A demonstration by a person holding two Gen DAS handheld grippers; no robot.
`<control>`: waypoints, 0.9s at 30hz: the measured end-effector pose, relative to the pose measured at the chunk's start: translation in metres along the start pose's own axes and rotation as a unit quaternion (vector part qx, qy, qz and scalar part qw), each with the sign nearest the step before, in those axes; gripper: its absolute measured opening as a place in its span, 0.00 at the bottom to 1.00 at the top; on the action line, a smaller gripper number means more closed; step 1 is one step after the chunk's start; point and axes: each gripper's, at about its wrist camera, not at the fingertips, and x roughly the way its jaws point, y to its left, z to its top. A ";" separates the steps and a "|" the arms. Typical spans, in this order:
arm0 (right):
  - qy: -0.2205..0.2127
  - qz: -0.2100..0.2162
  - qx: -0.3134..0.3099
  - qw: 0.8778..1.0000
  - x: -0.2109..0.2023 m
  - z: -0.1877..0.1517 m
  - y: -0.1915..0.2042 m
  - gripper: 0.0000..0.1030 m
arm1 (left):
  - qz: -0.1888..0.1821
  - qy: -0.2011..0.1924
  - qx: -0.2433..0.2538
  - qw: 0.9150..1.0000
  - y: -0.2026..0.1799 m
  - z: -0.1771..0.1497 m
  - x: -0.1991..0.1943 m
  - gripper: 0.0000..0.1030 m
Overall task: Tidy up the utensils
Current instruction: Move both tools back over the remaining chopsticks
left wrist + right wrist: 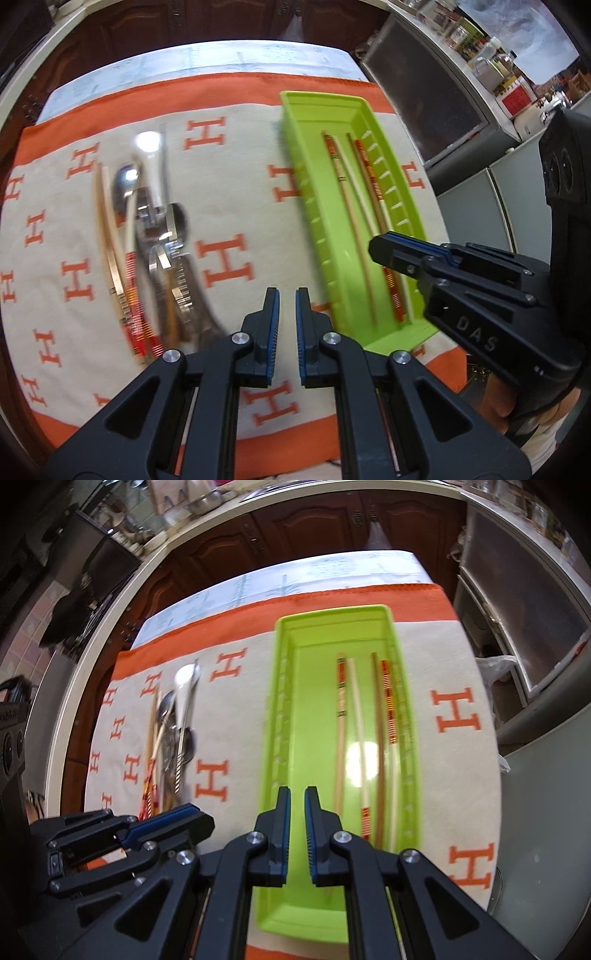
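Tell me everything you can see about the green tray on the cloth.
The green tray is a long, narrow rectangular bin of bright lime plastic with a flat rim and small slots along its side walls. It sits flat and upright on the cream cloth with orange H letters, to the right of the pile of loose utensils. Inside, a few chopsticks lie lengthwise toward its right side, some with red and orange banded ends; the left part of its floor is bare. Neither gripper touches it.
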 end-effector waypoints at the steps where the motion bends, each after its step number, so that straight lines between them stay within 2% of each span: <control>1: 0.001 0.002 -0.004 1.000 0.000 -0.001 0.005 0.07 | 0.001 -0.003 -0.005 1.000 0.008 -0.002 -0.005 0.05; 5: 0.003 0.014 -0.016 1.000 -0.002 -0.004 0.024 0.11 | 0.011 -0.016 -0.025 1.000 0.044 -0.011 -0.027 0.06; 7: 0.002 0.020 -0.022 1.000 -0.003 -0.004 0.034 0.17 | 0.017 -0.023 -0.034 0.999 0.063 -0.015 -0.039 0.15; 9: 0.001 0.027 -0.031 0.999 -0.003 -0.003 0.046 0.20 | 0.024 -0.033 -0.046 0.998 0.083 -0.018 -0.051 0.32; 11: 0.003 0.035 -0.040 0.999 -0.003 -0.002 0.059 0.20 | 0.033 -0.046 -0.060 0.997 0.103 -0.020 -0.062 0.36; 19: 0.025 0.081 -0.057 0.995 0.011 0.004 0.109 0.20 | 0.046 -0.063 -0.090 0.993 0.159 -0.027 -0.075 0.36; 24: 0.052 0.108 -0.040 0.992 0.038 0.013 0.134 0.20 | 0.046 -0.047 -0.109 0.992 0.182 -0.031 -0.060 0.36; 27: 0.065 0.112 -0.027 0.991 0.055 0.018 0.142 0.20 | 0.034 -0.034 -0.125 0.991 0.197 -0.034 -0.049 0.36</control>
